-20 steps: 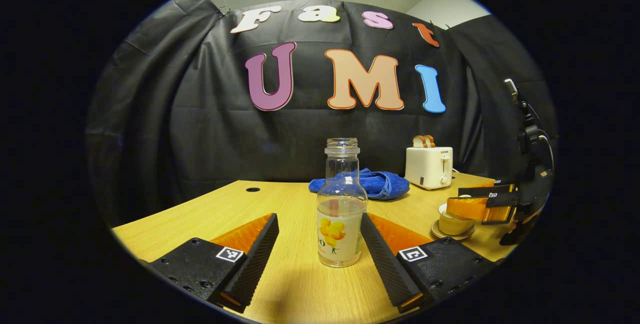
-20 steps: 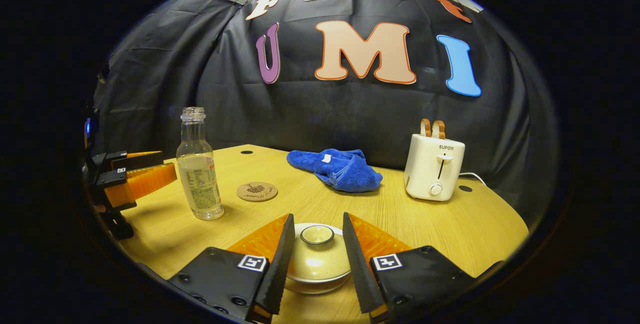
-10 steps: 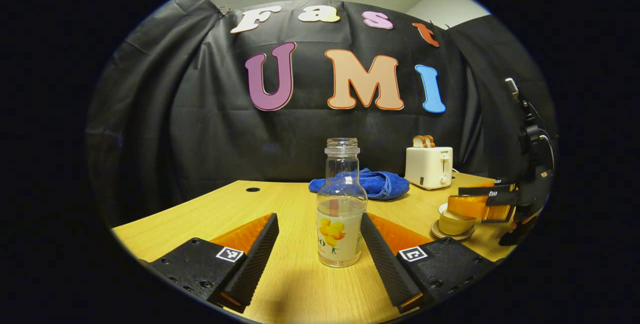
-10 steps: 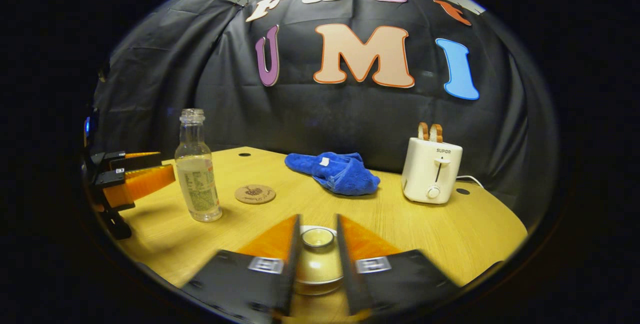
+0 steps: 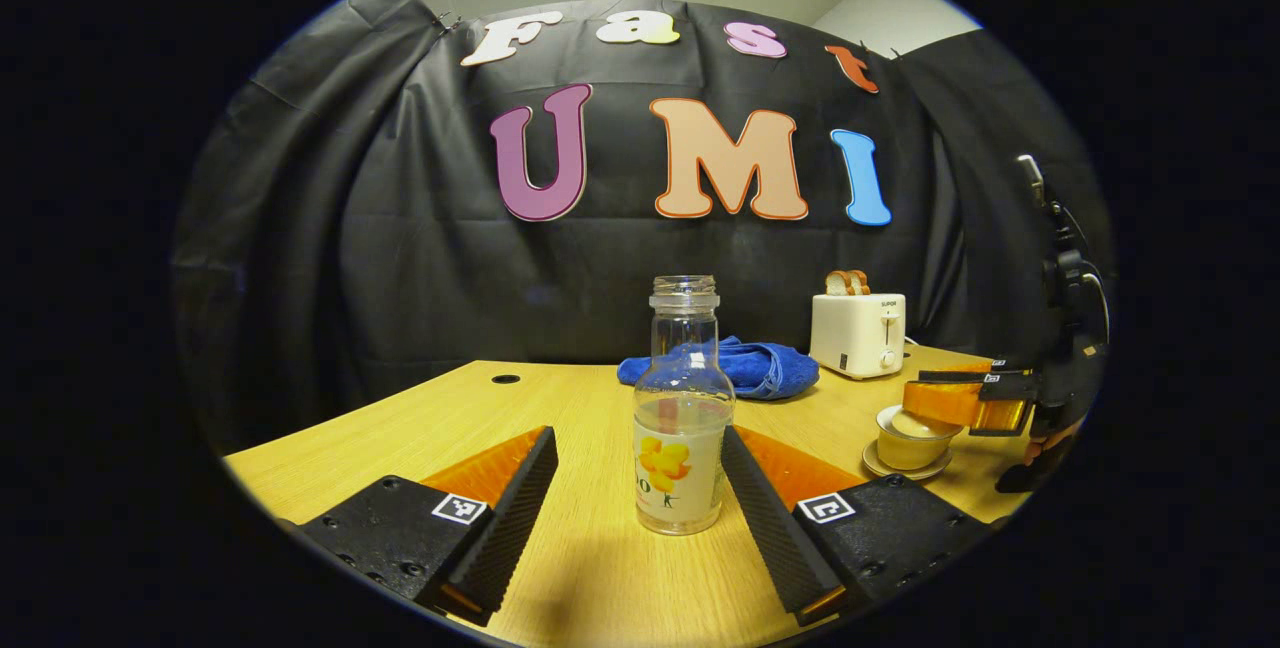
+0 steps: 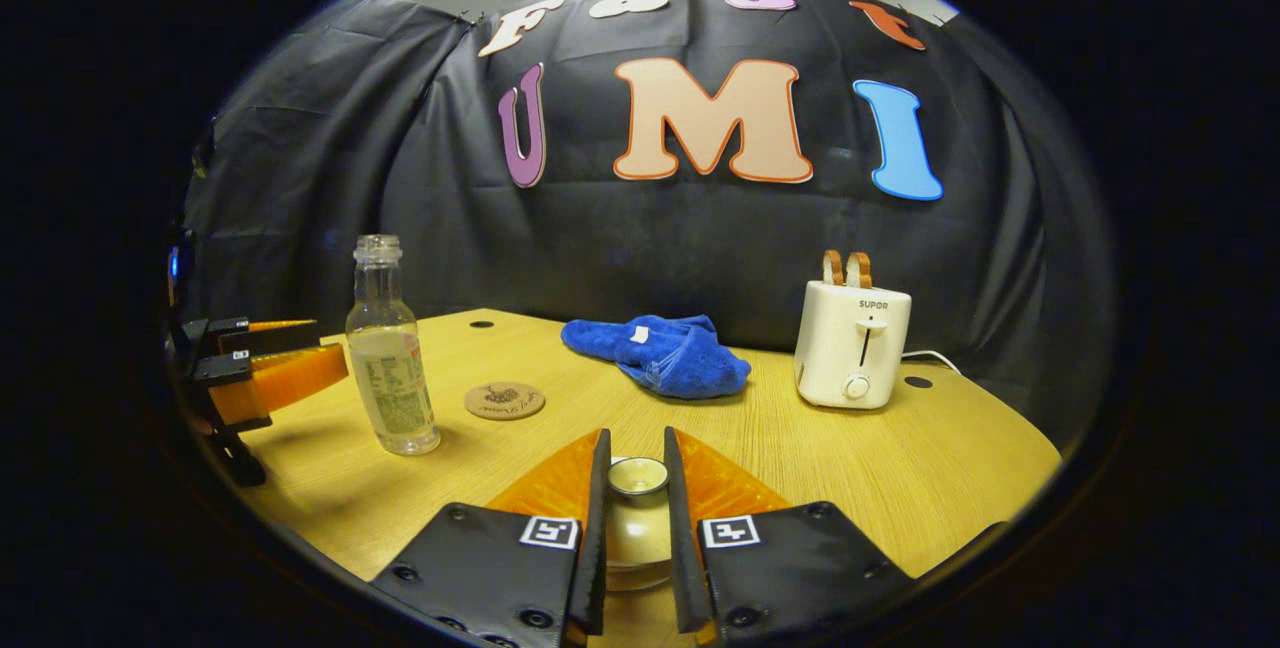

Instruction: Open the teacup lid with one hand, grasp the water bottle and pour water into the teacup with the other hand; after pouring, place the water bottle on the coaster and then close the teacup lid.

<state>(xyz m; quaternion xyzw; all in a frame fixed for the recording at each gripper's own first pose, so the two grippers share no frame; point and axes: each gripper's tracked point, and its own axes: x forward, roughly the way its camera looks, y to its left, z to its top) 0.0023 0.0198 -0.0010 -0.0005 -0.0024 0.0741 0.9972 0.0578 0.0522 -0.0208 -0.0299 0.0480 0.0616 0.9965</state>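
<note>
A wooden table (image 6: pixel 930 468) is spread ahead of both grippers. A white toaster (image 6: pixel 852 343) with two bread slices is seen ahead and to the right of the right gripper (image 6: pixel 634 553), and a crumpled blue cloth (image 6: pixel 665 356) is laid straight ahead of it, well beyond the fingertips.

The water bottle (image 5: pixel 683 418) is stood upright, uncapped and partly filled, between the fingers of the left gripper (image 5: pixel 640 518). The jaws are spread wide; a clear gap is kept on the left side, while the right finger is seen just beside the bottle, and contact there cannot be told.

The teacup (image 5: pixel 908 440) is set on its saucer, far right of the left gripper. In the left gripper view, the lid (image 6: pixel 637 518) is seen raised a little off the cup rim, tilted, under the right gripper. In the right gripper view, the lid is pinched between both narrowed fingers.

A round coaster (image 6: pixel 504 400) is laid flat ahead-left of the right gripper, just beside the bottle.
</note>
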